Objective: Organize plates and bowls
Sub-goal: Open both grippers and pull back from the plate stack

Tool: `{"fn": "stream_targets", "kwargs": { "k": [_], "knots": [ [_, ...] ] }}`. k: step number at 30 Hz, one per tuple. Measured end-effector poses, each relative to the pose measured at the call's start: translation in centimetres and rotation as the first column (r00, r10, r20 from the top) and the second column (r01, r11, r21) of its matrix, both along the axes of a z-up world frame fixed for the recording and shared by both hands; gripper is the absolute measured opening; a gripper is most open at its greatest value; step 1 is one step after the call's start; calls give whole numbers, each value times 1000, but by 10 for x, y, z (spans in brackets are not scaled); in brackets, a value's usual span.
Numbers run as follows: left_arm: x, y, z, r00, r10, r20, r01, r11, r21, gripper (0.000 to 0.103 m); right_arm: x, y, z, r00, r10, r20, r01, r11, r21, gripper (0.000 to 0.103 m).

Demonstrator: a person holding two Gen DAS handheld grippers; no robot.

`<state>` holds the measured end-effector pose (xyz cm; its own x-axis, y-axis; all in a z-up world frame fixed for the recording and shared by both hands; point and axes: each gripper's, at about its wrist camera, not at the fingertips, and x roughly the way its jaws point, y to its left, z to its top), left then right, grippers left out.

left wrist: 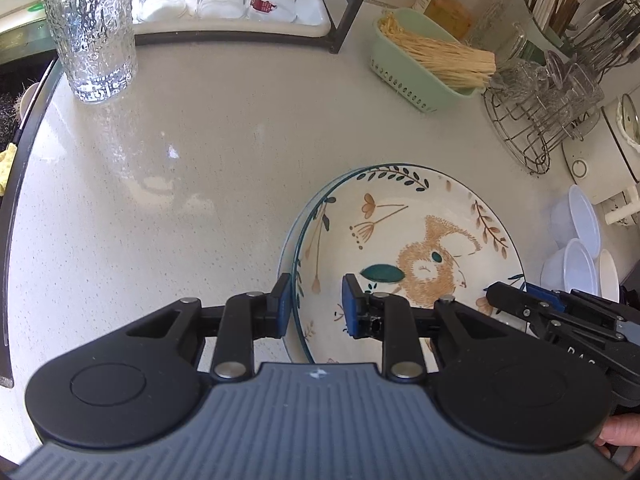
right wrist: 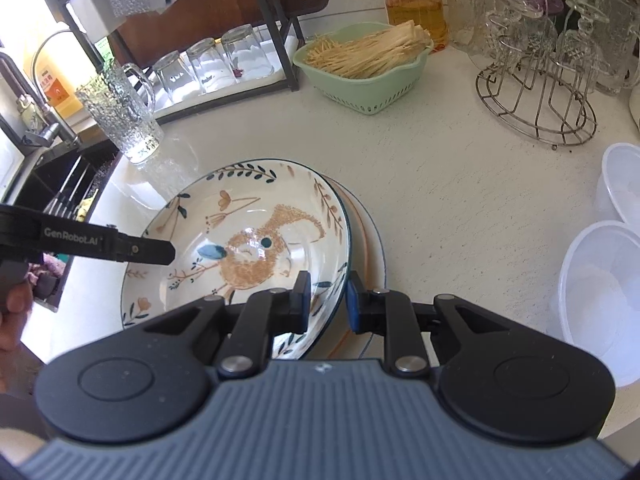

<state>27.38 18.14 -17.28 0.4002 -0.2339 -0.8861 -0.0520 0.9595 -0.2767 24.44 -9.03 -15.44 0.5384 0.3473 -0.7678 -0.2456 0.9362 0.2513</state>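
A deep bunny-patterned plate [left wrist: 404,236] rests on a flat white plate [left wrist: 286,256] on the counter. It also shows in the right wrist view [right wrist: 248,240], with the lower plate [right wrist: 368,240] peeking out on the right. My left gripper [left wrist: 316,306] is open, its fingers straddling the bunny plate's left rim without pinching it. My right gripper [right wrist: 329,300] is open, its fingers straddling the plate's right rim. Each gripper shows in the other's view, the right one [left wrist: 520,300] and the left one [right wrist: 152,250].
Clear plastic bowls [right wrist: 600,280] lie to the right. A green basket of enoki mushrooms [right wrist: 364,64], a wire glass rack [right wrist: 536,92] and a textured glass mug [right wrist: 124,112] stand at the back. The sink [right wrist: 60,184] is at the left.
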Motion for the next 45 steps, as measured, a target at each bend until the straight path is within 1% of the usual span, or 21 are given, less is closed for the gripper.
{"fn": "stream_targets", "kwargs": {
  "k": [3,5,7,13,19,25,29,33,35,38,42,45],
  "knots": [
    [-1,-4,0,1000,2,4,-2,1000,22,29,-1,-2,3,1000,-5,6,5,1000,2,23],
    [-1,-4,0,1000,11,-1,-11,1000,14,29,-4,-2,7,1000,-14,24,15,999,-31,23],
    [-2,-3,0,1000,28,-8,-28,1000,4,29,-5,-3,7,1000,-17,19,17,999,-51,23],
    [-12,-2,8,998,59,13,-59,998,7,29,-6,-4,3,1000,9,-3,-9,998,-54,23],
    [-27,0,32,992,106,74,-109,994,33,29,-10,-4,5,1000,28,6,-28,998,-59,23],
    [-41,-7,66,982,137,132,-146,987,64,29,-17,-16,13,999,4,45,-3,1000,-9,22],
    [-57,-22,100,969,150,195,-162,986,50,29,-20,-28,26,997,-18,77,17,1000,24,22],
    [-73,-42,129,955,141,261,-164,984,66,29,-27,-38,47,992,-15,125,10,999,48,22],
    [-80,-50,138,949,147,280,-173,982,72,29,-31,-43,59,989,-9,149,-1,998,66,22],
    [-93,-57,151,938,156,311,-180,983,48,29,-39,-48,75,982,9,188,-24,996,81,22],
    [-112,-66,167,924,132,359,-166,984,68,29,-53,-50,94,973,20,228,-41,995,88,22],
    [-126,-65,172,917,120,380,-154,986,58,29,-67,-50,108,965,17,261,-42,995,91,22]
  ]
}}
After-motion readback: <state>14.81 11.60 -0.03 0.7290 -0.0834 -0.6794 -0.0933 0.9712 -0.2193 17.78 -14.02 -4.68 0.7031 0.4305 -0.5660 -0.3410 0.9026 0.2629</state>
